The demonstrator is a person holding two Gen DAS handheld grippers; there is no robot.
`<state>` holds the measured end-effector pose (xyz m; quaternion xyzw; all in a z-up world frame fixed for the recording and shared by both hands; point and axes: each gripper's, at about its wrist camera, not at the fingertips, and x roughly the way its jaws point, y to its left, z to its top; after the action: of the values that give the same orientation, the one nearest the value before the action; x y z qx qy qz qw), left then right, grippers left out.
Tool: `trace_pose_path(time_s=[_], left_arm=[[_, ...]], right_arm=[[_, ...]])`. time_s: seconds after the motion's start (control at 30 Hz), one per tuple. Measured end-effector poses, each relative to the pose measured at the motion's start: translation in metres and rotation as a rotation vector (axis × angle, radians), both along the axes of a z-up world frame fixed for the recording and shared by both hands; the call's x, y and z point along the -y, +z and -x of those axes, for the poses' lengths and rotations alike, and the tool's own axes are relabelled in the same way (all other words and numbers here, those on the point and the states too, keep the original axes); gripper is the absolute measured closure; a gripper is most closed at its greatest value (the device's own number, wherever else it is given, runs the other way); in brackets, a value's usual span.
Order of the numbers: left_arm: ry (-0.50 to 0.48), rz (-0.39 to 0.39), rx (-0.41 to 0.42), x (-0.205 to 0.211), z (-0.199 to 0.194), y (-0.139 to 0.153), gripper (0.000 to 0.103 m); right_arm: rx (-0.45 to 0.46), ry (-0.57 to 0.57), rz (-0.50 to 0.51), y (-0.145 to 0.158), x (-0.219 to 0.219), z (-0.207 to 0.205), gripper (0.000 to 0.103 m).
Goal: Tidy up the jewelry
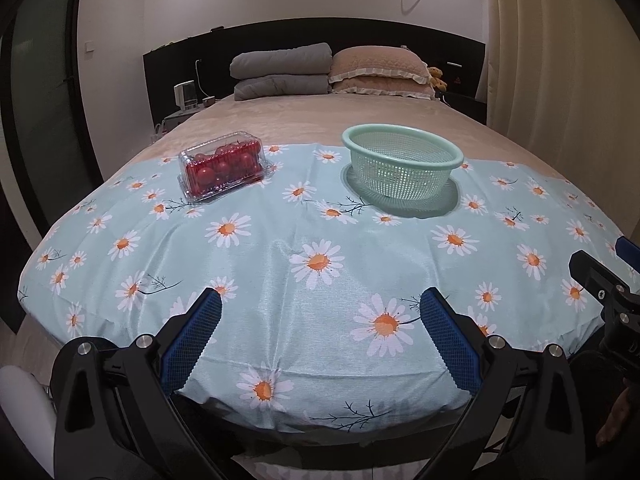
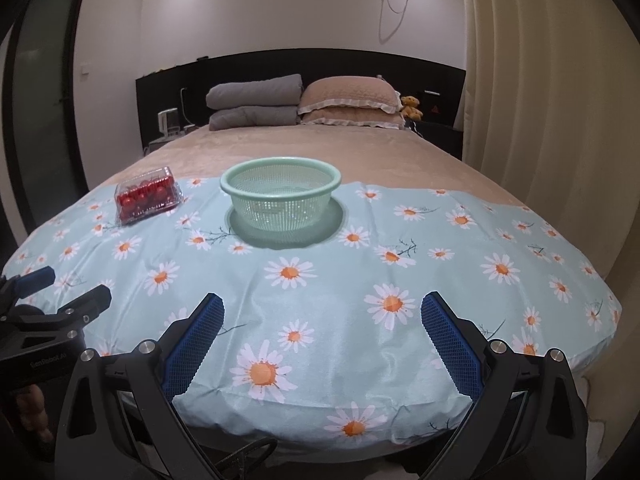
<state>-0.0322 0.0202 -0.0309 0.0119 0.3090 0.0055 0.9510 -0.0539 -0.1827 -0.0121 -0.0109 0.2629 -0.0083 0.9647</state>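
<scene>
A clear plastic clamshell box holding several round red items sits closed on the daisy-print cloth at the far left. A pale green mesh basket, empty, stands to its right. My left gripper is open above the cloth's near edge, nothing between its blue pads. My right gripper is likewise open and empty, well short of the basket. Each gripper shows at the side of the other's view: the right one, the left one.
The cloth covers the foot of a beige bed. Folded grey blankets and pillows lie at the dark headboard, with a small teddy bear. A curtain hangs at right, a dark door at left, a nightstand beside the bed.
</scene>
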Motion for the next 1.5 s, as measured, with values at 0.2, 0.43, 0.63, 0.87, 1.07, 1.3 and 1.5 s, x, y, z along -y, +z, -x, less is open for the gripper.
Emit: trace_pose_path(time_s=[0.2, 0.43, 0.63, 0.87, 1.07, 1.3, 1.5], left_arm=[[0.006, 0.007, -0.005, -0.003, 0.000, -0.001, 0.006], [0.023, 0.001, 0.007, -0.003, 0.003, 0.003, 0.006], [0.017, -0.003, 0.017, -0.002, 0.006, 0.005, 0.006], [0.007, -0.003, 0.019, -0.001, 0.008, 0.007, 0.006], [-0.003, -0.003, 0.019, 0.001, 0.010, 0.007, 0.006], [-0.015, -0.007, 0.023, 0.002, 0.013, 0.008, 0.006], [-0.023, -0.009, 0.026, 0.004, 0.015, 0.009, 0.006]], right_arm=[[-0.034, 0.018, -0.009, -0.004, -0.002, -0.003, 0.008], [-0.040, 0.024, -0.014, -0.003, -0.003, -0.002, 0.008], [-0.048, 0.033, -0.010, -0.004, -0.004, 0.000, 0.008], [-0.041, 0.032, 0.011, -0.001, -0.006, 0.004, 0.008], [-0.052, 0.033, 0.005, -0.001, -0.006, 0.006, 0.008], [-0.065, 0.035, -0.011, -0.003, -0.006, 0.008, 0.008], [-0.067, 0.037, -0.018, -0.004, -0.005, 0.011, 0.008]])
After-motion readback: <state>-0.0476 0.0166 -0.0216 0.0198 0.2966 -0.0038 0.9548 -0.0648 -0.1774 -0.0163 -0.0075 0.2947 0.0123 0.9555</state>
